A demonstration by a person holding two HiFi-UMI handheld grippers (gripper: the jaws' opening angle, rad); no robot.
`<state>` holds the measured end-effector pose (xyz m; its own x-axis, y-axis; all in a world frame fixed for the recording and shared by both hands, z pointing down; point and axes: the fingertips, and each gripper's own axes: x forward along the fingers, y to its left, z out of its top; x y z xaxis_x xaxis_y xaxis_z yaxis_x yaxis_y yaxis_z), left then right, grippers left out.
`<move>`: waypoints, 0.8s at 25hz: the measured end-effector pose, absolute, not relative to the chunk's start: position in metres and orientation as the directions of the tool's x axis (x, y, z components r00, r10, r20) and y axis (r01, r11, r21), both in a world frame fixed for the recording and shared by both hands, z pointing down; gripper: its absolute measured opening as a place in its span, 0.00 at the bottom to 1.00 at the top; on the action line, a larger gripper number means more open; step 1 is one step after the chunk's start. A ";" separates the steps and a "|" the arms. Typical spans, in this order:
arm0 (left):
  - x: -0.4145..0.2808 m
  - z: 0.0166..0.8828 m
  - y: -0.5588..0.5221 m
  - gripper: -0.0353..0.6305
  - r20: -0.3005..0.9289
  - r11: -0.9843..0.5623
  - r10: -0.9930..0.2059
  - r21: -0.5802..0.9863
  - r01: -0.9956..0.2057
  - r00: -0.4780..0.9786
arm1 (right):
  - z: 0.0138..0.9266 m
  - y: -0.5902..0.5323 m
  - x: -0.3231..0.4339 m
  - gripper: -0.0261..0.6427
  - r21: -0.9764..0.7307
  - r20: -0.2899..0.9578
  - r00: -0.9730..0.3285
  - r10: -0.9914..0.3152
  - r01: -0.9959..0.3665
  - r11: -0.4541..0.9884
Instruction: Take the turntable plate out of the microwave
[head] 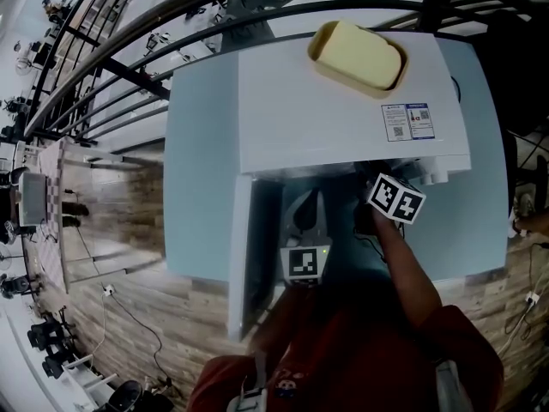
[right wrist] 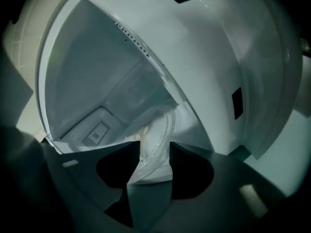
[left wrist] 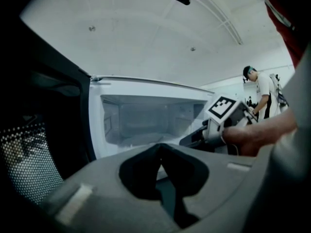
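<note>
The microwave point(head: 343, 101) stands on a light blue bench point(head: 202, 213). Its door point(head: 242, 256) is swung open to the left.

**Head view.** This view alone shows the top of the microwave. A yellow dish point(head: 358, 54) rests there, with a label point(head: 407, 121) near the front right corner. Both grippers are in front of the opening. The cavity interior is hidden under the top panel, and so is the plate.

**Left gripper view.**
- The left gripper point(left wrist: 160, 147) has its fingers closed together with nothing between them.
- It points at the open cavity point(left wrist: 146, 120) from outside, just in front of the opening.
- The mesh window of the door fills the left edge.
- To the right, a hand point(left wrist: 243, 140) holds the right gripper at the mouth of the cavity, marker cube point(left wrist: 222, 107) on top.
- A second person point(left wrist: 260, 91) stands in the background at far right.
- The cavity floor is pale, and the plate cannot be made out from here.

**Right gripper view.**
- This is the only view that shows the plate point(right wrist: 155, 130). It is clear glass and sits on the cavity floor, inside the microwave.
- The right gripper point(right wrist: 151, 147) has its fingers spread wide.
- The near rim of the plate lies in the gap between them. The fingers are not clamped on the rim.
- A vent grille point(right wrist: 80, 125) shows on the cavity wall at left.
</note>
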<state>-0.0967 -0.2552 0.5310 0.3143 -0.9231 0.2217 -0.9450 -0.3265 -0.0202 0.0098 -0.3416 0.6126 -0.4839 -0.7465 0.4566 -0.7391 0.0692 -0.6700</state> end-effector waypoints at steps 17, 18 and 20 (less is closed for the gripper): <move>-0.095 0.536 -0.254 0.05 0.237 -0.333 -0.917 -0.011 -0.943 0.321 | 0.615 -0.351 0.006 0.07 -0.849 0.371 -0.494 -0.786 -0.524 -0.072; -0.095 0.536 -0.254 0.05 0.237 -0.332 -0.917 -0.012 -0.943 0.320 | 0.615 -0.351 0.006 0.06 -0.855 0.364 -0.494 -0.790 -0.514 -0.073; -0.096 0.537 -0.252 0.05 0.236 -0.331 -0.918 -0.012 -0.944 0.319 | 0.610 -0.348 0.006 0.03 -0.864 0.328 -0.501 -0.801 -0.501 -0.041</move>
